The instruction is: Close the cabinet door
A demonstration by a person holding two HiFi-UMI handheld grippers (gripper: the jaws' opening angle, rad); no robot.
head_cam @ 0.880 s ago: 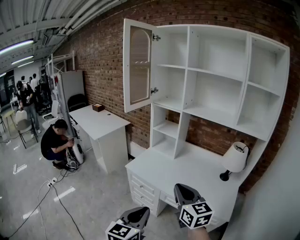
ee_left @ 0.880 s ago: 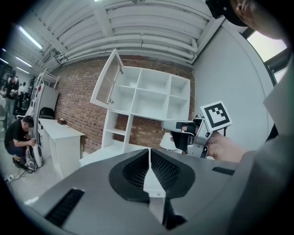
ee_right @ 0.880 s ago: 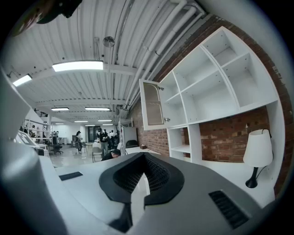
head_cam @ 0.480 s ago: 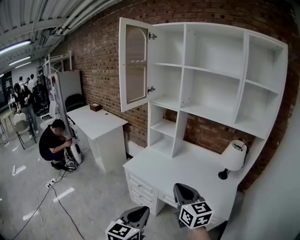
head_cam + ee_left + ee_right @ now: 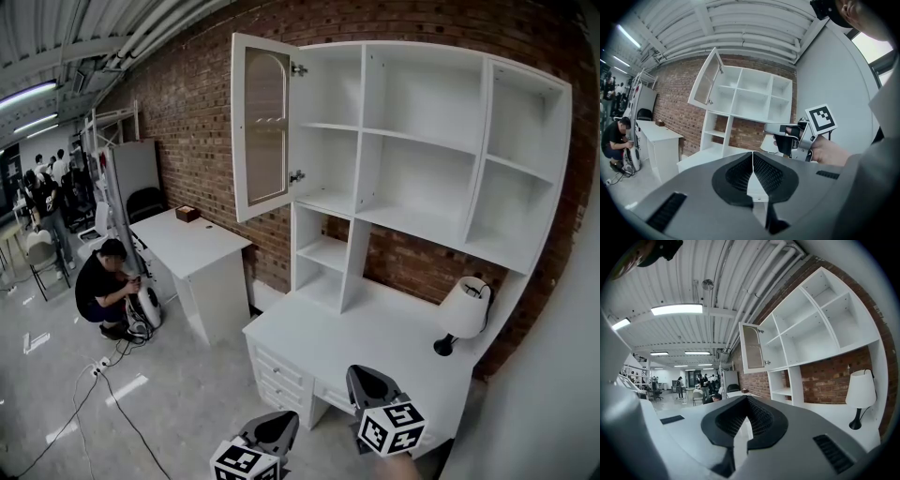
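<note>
The left gripper (image 5: 270,429) and right gripper (image 5: 372,382) were both clenched on nothing, held low before the desk (image 5: 319,339). The door (image 5: 263,127) stood well above and ahead, left of both and nearer the left one. It was upright and swung wide on right-edge hinges, white with an arched pane.

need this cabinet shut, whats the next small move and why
Probably raise the left claw toward the free edge of the cabinet door. The door stands wide open at the upper left of the shelf unit, while that claw and the right claw are shut, empty and low before the desk, far from it.
</note>
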